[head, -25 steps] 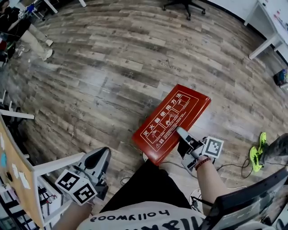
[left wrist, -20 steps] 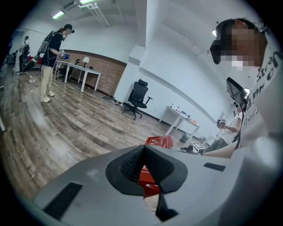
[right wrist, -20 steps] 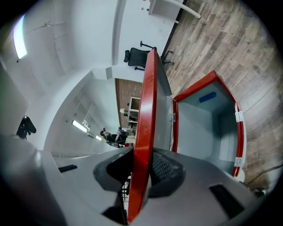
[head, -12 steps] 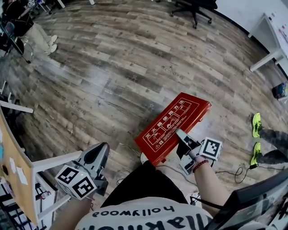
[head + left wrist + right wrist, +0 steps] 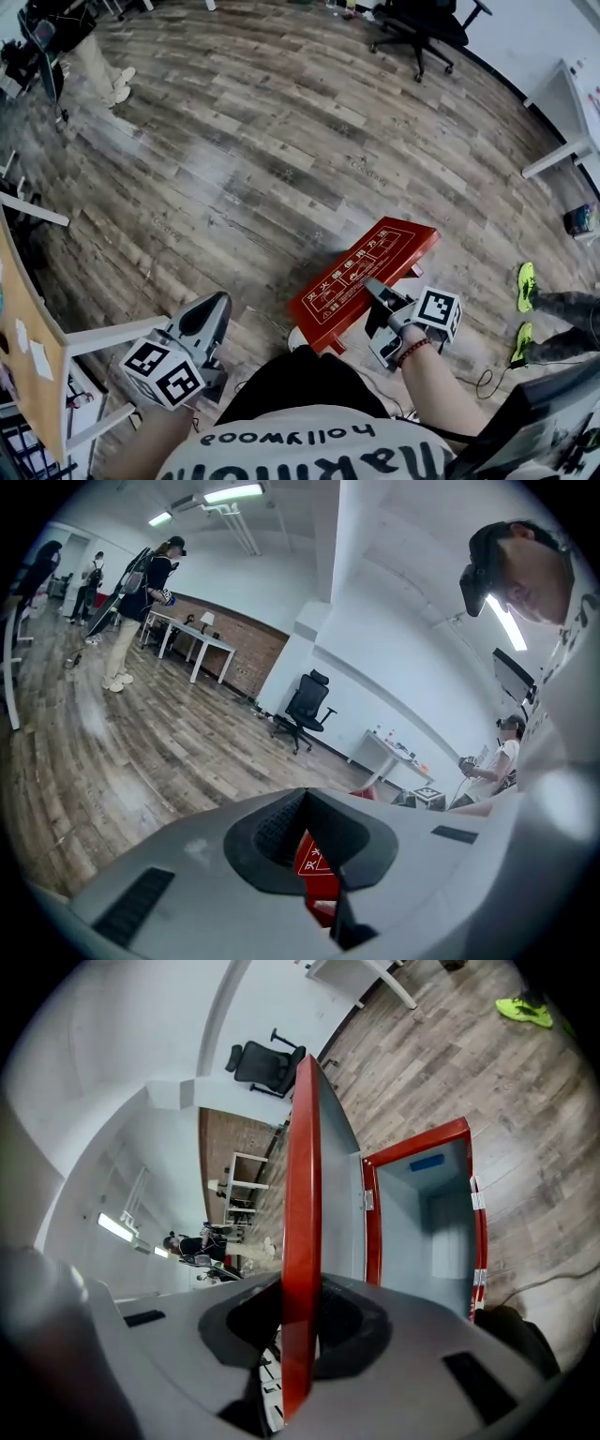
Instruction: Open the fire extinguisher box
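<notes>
- Got the right gripper point(image 5: 370, 284) clamped on the near edge of the lid point(image 5: 361, 272), jaws nearly together with only that thin red sheet pinched between them
- Same story in the right gripper view: can see the red edge of the lid point(image 5: 302, 1194) running straight up through the right gripper point(image 5: 300, 1335), touching the pads on both sides
- Holding the lid tilted up off the box point(image 5: 431, 1222), printed side with the white instruction pictures facing up in the head view
- Found the box lying on the wood floor point(image 5: 234, 169) just ahead of the person's knees, mostly tucked under the raised lid from above
- From the right gripper view, looking into its open mouth: red frame, grey inside, small blue patch on an inner wall
- Got the left gripper point(image 5: 214, 309) low on the left, well apart from the box
- Jaws there only a crack apart with nothing in them, just a sliver of the red lid showing far off through the gap in the left gripper view
- Also spotted a black chair point(image 5: 422, 28) at the far side of the room and green shoes point(image 5: 525, 275) off to the right
</notes>
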The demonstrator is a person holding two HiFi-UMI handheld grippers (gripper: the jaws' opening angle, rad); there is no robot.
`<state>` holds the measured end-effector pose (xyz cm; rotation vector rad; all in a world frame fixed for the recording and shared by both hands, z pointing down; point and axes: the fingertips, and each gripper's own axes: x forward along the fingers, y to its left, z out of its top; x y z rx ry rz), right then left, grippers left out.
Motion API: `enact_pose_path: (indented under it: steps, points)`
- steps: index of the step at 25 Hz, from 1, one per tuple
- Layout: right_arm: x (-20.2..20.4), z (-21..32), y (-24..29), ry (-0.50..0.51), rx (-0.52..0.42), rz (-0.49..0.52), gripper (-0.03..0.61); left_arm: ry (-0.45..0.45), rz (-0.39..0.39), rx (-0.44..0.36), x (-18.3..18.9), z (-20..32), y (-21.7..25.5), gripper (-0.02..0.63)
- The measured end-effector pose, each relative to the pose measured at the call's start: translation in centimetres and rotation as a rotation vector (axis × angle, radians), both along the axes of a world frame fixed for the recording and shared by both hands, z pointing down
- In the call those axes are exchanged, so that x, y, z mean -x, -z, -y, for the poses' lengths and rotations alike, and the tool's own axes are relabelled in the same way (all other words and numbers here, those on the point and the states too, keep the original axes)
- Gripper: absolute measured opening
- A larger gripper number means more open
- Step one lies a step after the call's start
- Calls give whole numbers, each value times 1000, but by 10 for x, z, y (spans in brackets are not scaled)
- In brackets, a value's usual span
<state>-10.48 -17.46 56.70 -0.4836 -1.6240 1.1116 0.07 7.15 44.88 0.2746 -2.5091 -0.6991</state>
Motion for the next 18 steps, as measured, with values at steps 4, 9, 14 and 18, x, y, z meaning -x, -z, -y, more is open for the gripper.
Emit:
enact_pose_path:
  steps: [4, 9, 14, 18]
  points:
    - [7, -12, 3, -9, -46, -76, 77, 29, 8, -15, 2, -12, 1, 6]
    - [16, -27, 5, -22, -119, -134, 77, 70, 5, -26, -2, -30, -1, 6]
    - [25, -41, 4, -28, -200, -182, 77, 134, -24, -39, -13, -50, -8, 6]
    - [31, -51, 3, -16, -245, -201, 77, 174, -44, -43, -25, -62, -15, 6]
